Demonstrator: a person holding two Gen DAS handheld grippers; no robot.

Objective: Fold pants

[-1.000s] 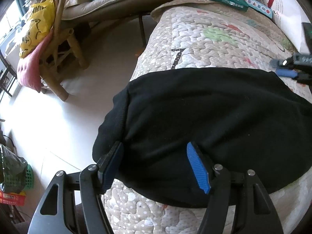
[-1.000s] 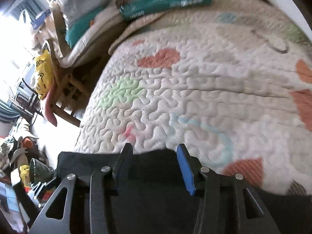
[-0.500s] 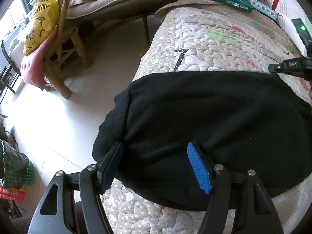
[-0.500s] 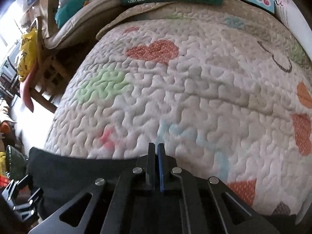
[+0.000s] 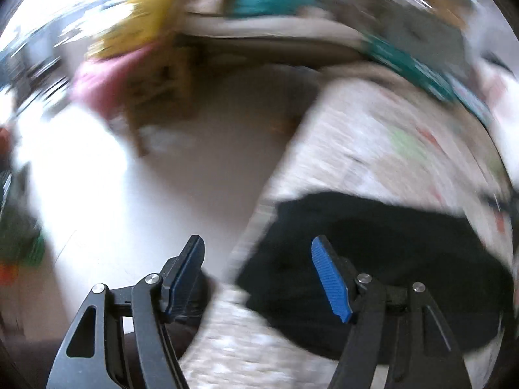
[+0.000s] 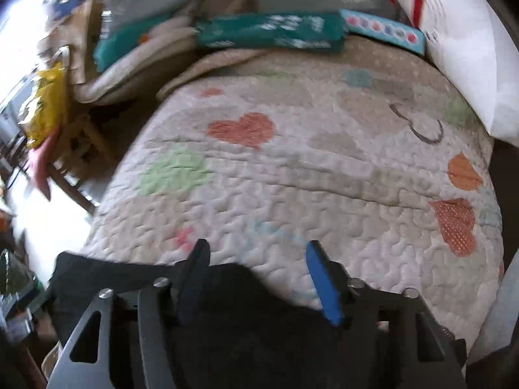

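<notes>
The black pants lie folded in a compact dark shape on the quilted bedspread, near its left edge. My left gripper is open and empty, raised above the pants' left end; this view is motion-blurred. In the right wrist view the pants lie at the near edge of the quilt, under my right gripper, which is open and empty with its fingers just above the fabric's far edge.
A wooden chair with a yellow bag and pink cloth stands left of the bed. Green packs, a colourful box and a white pillow lie at the bed's far end. Pale floor lies left.
My left gripper has pulled back and swung left, off the pants, staying open. My right gripper, shut half a second ago, has opened and drawn back a little.
</notes>
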